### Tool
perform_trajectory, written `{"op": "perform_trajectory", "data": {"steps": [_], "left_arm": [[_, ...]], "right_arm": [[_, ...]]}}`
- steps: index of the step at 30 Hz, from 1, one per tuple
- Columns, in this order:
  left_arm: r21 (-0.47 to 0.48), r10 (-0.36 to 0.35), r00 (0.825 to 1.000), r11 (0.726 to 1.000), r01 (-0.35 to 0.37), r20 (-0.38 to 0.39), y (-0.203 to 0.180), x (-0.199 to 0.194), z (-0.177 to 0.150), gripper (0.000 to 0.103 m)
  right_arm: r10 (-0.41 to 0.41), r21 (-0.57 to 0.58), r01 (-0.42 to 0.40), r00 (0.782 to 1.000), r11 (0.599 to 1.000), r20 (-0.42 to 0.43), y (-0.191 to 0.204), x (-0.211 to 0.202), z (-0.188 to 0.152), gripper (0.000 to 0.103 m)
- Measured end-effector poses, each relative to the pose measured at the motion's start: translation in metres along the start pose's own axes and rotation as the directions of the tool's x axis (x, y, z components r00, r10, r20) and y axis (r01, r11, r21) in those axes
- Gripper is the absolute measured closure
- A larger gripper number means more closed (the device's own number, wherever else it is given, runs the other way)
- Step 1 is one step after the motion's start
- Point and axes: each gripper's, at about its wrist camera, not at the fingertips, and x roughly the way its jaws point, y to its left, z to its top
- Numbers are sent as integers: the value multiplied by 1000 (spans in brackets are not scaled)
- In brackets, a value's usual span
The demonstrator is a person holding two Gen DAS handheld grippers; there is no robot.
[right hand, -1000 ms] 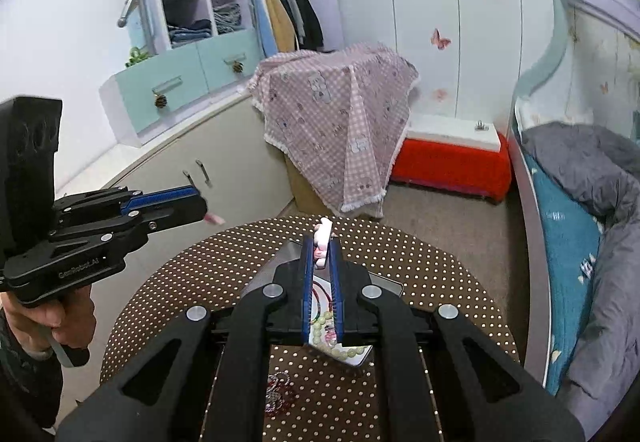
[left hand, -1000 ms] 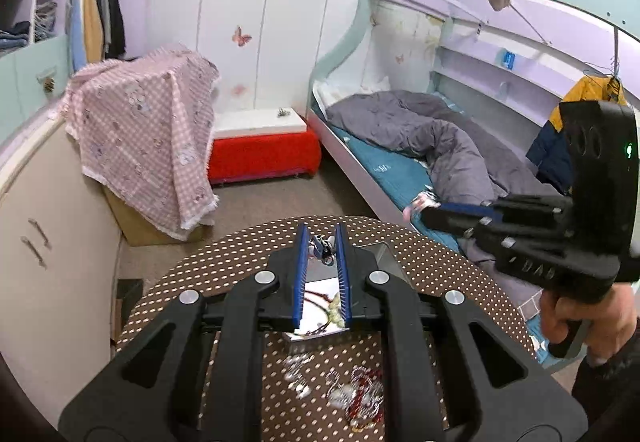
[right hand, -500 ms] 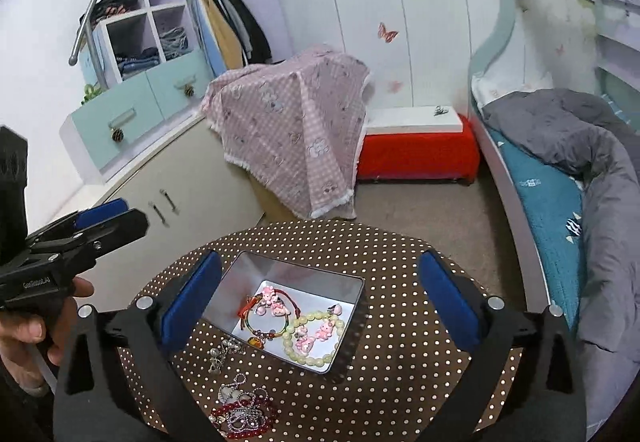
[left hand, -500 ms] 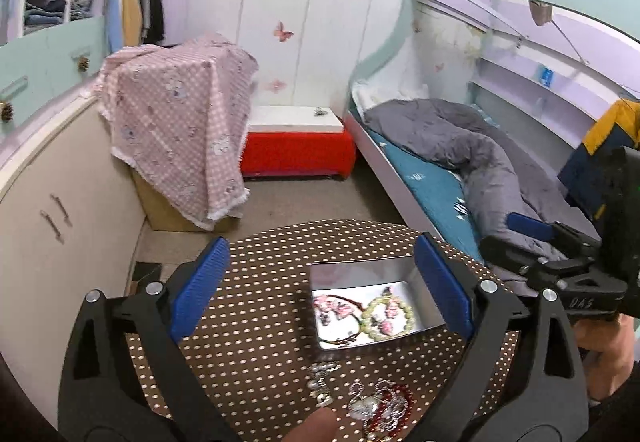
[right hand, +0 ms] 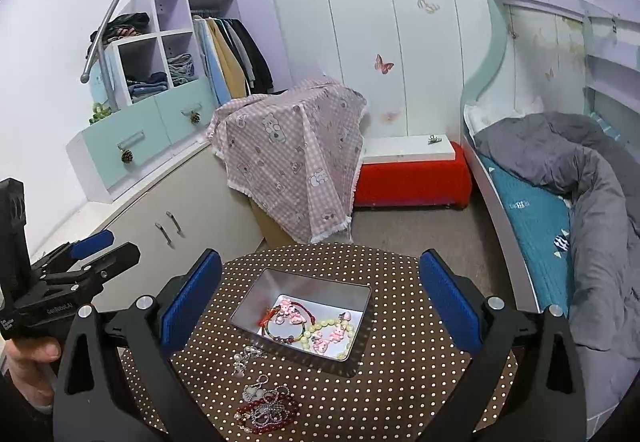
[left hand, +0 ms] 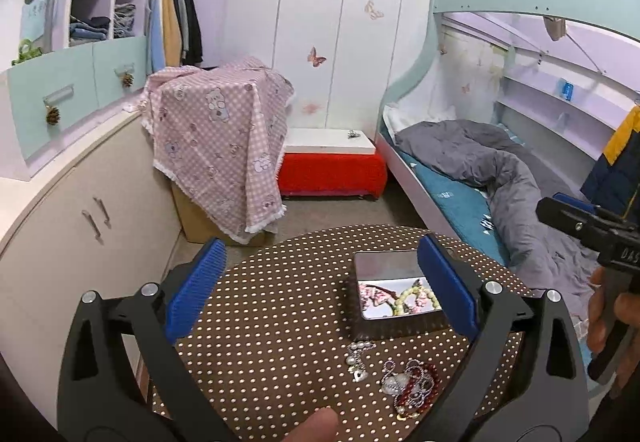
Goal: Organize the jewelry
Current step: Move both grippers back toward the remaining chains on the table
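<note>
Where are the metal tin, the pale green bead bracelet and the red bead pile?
metal tin (right hand: 256, 296), right wrist view, bare left inside wall.
pale green bead bracelet (right hand: 349, 330), right wrist view, beads on its right side.
red bead pile (right hand: 260, 413), right wrist view, middle.

Round brown polka-dotted table (right hand: 400, 382) at lower centre of frame, open rectangular metal tin (right hand: 256, 296) on it holding beaded bracelets (right hand: 310, 326), loose chains and red beads (right hand: 264, 408) just before the tin, cloth-draped box (right hand: 292, 157) behind, bunk bed (right hand: 540, 209) right
</note>
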Motion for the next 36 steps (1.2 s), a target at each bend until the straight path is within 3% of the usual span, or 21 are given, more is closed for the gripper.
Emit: {"op": "perform_trajectory", "data": {"steps": [6,12,24,30,36], "left_arm": [[3,33,999,999,-33,0,4,-9,-14,8],[23,54,997,998,-52,-58,8,-2,-43,8],[26,35,981,999,-31,-190,4,32,-96,8],[43,24,964,999,-13,-266,-4,68,-114,8],[54,17,948,999,0,-318,-10,95,-121,23]], "right_arm": [[-14,-5,14,1000,1000,-14,6,-6,-11,8],[-4,-11,3,999,1000,-48,8,-6,-31,8],[25,14,-23,986,1000,-167,14,15,-76,8],[33,25,-28,972,999,-231,18,30,-98,8],[30,13,-27,961,1000,-276,22,43,-112,8]]}}
